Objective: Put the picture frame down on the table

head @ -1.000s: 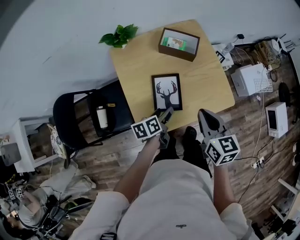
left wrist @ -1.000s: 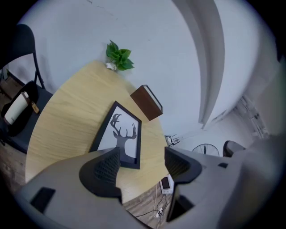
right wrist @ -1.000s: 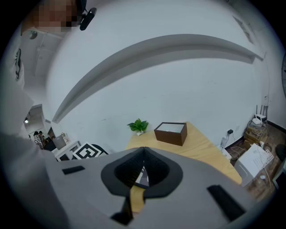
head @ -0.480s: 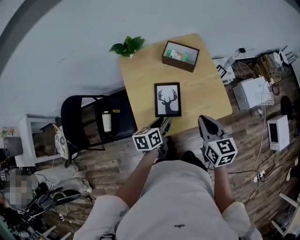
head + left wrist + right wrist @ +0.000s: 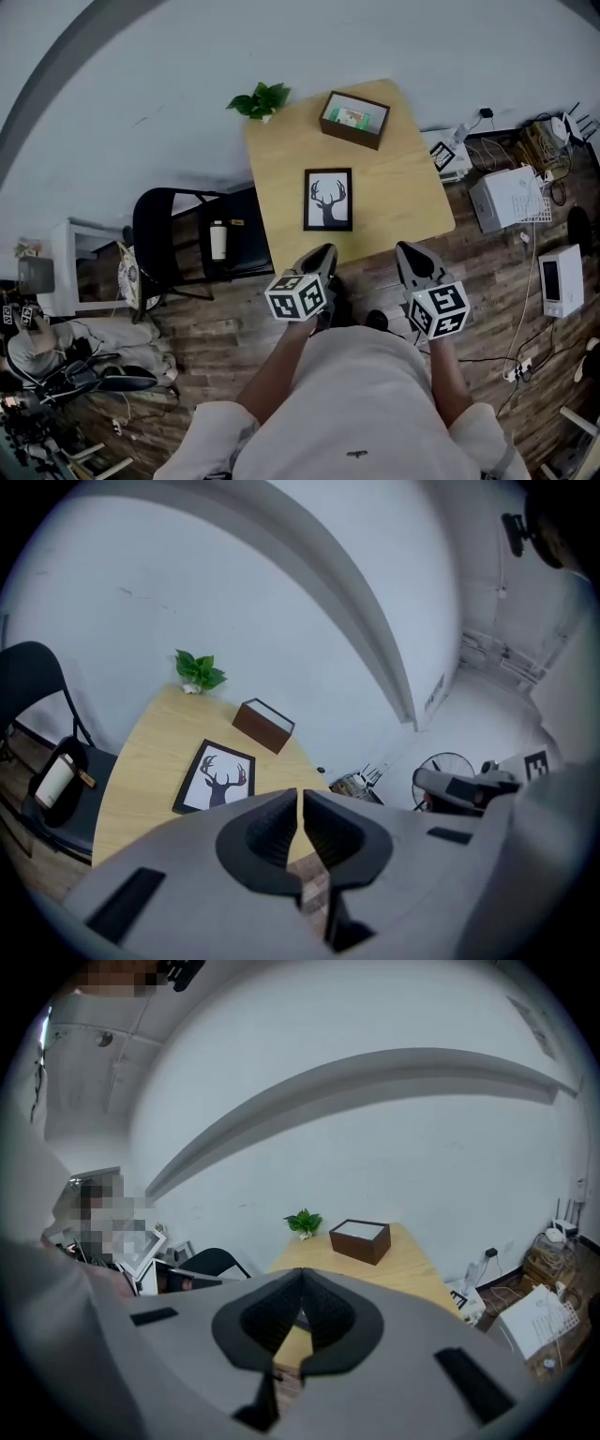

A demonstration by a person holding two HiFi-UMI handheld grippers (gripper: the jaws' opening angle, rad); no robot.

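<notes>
The picture frame (image 5: 328,199), black-edged with a deer-head print, lies flat on the wooden table (image 5: 412,202), near its front edge. In the left gripper view the picture frame (image 5: 216,777) shows beyond the jaws, untouched. My left gripper (image 5: 323,253) hovers just off the table's near edge, jaws pressed together and empty. My right gripper (image 5: 409,250) hangs level with it to the right, also shut on nothing. In their own views the left gripper (image 5: 299,792) and right gripper (image 5: 302,1281) each show closed pads; the right gripper's jaws hide the frame.
A brown open box (image 5: 354,119) stands at the table's far side and a small green plant (image 5: 260,98) at its far left corner. Left of the table is a black chair (image 5: 178,246) holding a bottle (image 5: 218,240). White appliances and cables (image 5: 511,192) crowd the floor on the right.
Both grippers have drawn back from the table's edge toward the person. The frame stays flat on the table.
</notes>
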